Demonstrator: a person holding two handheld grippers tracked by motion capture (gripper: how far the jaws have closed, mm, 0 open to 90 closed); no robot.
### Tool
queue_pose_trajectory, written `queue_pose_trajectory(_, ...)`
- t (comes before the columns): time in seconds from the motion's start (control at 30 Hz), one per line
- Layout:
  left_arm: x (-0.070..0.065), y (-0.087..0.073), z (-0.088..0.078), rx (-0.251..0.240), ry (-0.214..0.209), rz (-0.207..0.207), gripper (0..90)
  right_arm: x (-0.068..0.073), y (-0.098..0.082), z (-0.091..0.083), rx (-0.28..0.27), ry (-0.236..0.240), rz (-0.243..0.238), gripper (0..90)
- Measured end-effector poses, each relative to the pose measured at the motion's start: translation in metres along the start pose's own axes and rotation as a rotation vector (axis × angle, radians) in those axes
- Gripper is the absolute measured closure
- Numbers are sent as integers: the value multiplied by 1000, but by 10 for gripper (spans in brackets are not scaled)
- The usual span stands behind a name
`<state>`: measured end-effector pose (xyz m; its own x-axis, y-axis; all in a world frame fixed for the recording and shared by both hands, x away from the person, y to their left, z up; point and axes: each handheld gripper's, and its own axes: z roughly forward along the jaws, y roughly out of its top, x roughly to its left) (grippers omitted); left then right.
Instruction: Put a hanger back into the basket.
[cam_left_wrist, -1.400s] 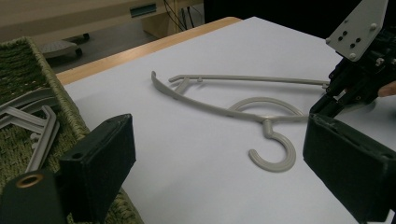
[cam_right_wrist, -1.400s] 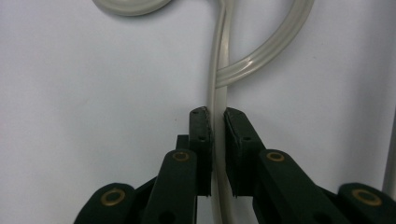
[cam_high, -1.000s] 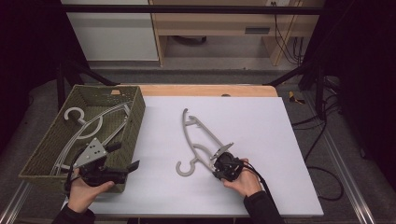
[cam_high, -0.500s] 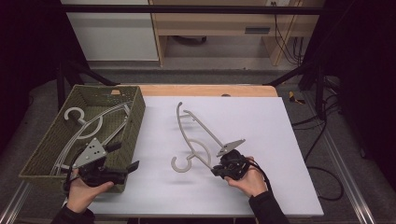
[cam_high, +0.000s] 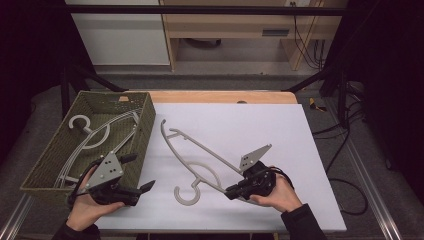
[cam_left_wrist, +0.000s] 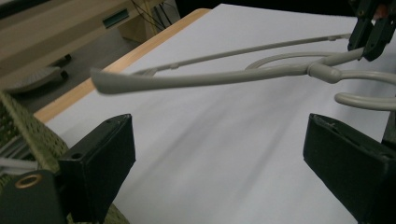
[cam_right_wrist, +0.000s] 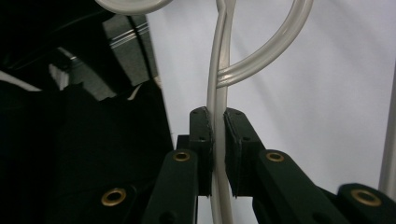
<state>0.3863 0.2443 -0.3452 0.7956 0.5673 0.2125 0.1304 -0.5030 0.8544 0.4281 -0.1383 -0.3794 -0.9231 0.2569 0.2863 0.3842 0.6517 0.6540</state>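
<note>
**Grey hanger held over the white worktop**

While the right gripper (cam_high: 235, 190) clamps its jaws on the grey hanger (cam_high: 200, 150) above the worktop (cam_high: 280, 130), the left gripper (cam_high: 145, 187) waits with jaws spread (beside the green basket (cam_high: 145, 120) of hangers).

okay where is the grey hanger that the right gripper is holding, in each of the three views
High view: the grey hanger runs diagonally across the table's middle, from beside the basket down to the right gripper.
Left gripper view: it crosses the upper part, above the open jaws.
Right gripper view: its bar stands upright at centre, pinched between the jaws.
Shared landmark: the white tabletop.
</note>
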Motion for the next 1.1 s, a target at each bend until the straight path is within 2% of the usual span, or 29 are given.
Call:
queue_pose_trajectory(0.1,-6,8,5,41,-19,95,90,2,1,0,19,22,-8,824)
queue_pose_trajectory(0.17,-10,13,8,53,-44,134,92,4,1,0,34,31,-11,825)
queue_pose_trajectory(0.23,-14,19,15,70,-67,201,101,4,1,2,41,50,-23,824)
queue_pose_trajectory(0.33,-18,22,23,95,-86,256,121,5,1,3,35,79,-21,825)
queue_pose_trajectory(0.37,-20,24,27,122,-91,299,129,5,1,3,34,89,-23,824)
queue_pose_trajectory(0.43,-22,25,33,147,-89,356,140,6,1,1,35,103,-15,824)
queue_pose_trajectory(0.6,-26,27,46,185,-75,474,198,7,-1,1,27,132,-35,824)
queue_pose_trajectory(0.73,-28,28,53,216,-84,561,287,7,-1,2,38,150,-25,824)
queue_pose_trajectory(0.77,-31,25,57,175,-96,521,318,7,-2,2,36,151,-28,824)
queue_pose_trajectory(0.8,-32,24,59,174,-104,525,346,7,-2,2,44,153,-28,824)
queue_pose_trajectory(0.83,-29,26,57,228,-103,607,380,7,-2,2,46,156,-28,824)
queue_pose_trajectory(1.0,-33,23,61,235,-114,682,540,7,-2,4,48,181,-30,823)
queue_pose_trajectory(1.1,-33,21,61,224,-130,710,619,7,-2,4,59,189,-33,824)
